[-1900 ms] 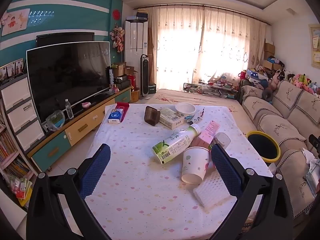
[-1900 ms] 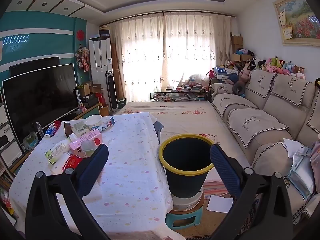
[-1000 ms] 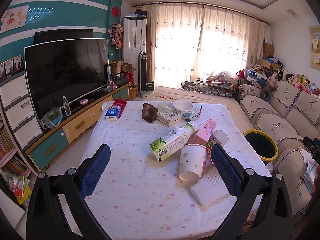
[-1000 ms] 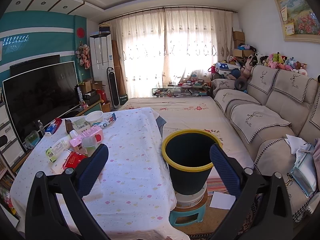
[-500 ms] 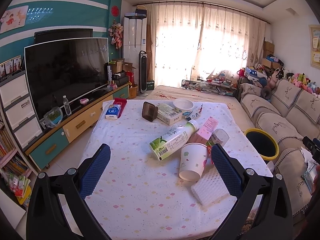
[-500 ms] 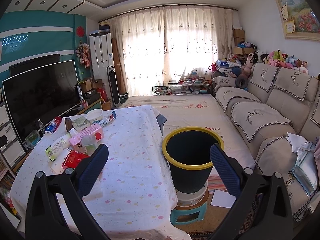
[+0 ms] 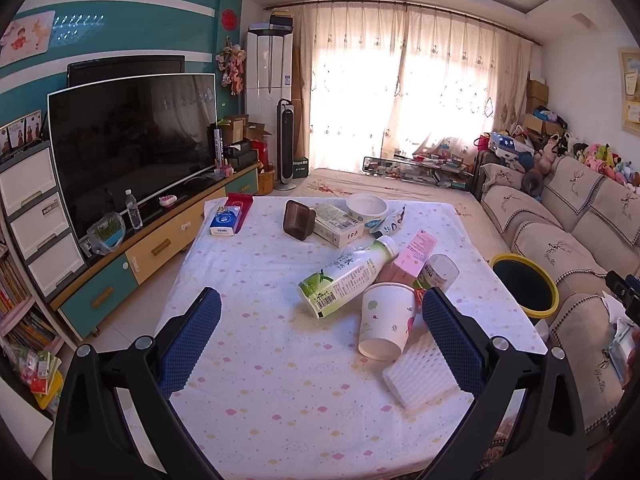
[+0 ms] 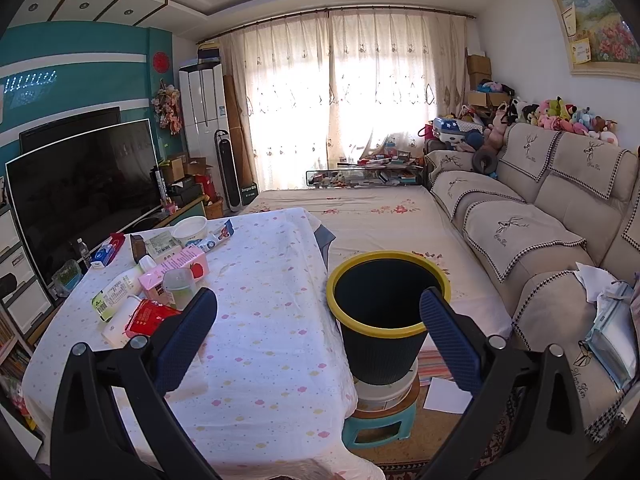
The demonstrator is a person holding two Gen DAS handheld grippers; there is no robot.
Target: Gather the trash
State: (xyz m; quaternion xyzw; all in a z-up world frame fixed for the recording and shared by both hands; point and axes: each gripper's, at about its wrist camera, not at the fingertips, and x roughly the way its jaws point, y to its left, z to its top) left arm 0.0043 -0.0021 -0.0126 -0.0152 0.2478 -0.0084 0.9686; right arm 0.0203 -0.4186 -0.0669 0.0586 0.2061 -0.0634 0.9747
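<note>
Paper and plastic trash — a white paper cup [image 7: 386,322] leaning on a green-labelled white bottle [image 7: 347,277] near the table's right edge — could roll off toward the yellow-rimmed dark bin [image 8: 387,312] if nudged, since the left gripper [image 7: 320,344] and right gripper [image 8: 318,338] both gape wide, empty.

Table [image 7: 280,380] in room centre. On it, right half: paper cup [image 7: 385,321] on its side, foam sleeve [image 7: 420,378] just before it, toward the near right corner. Bottle [image 7: 347,278] lying behind and left of cup, carton [image 7: 412,258] right of bottle, touching it. Farther back: bowl [image 7: 367,205], flat box [image 7: 338,225] before it, tissue pack [image 7: 225,221] at far left edge. Bin [image 8: 386,312] off the table's right side, raised on a stool [image 8: 376,424]. Sofa [image 8: 520,236] right of bin. TV [image 7: 132,142] left of table.
</note>
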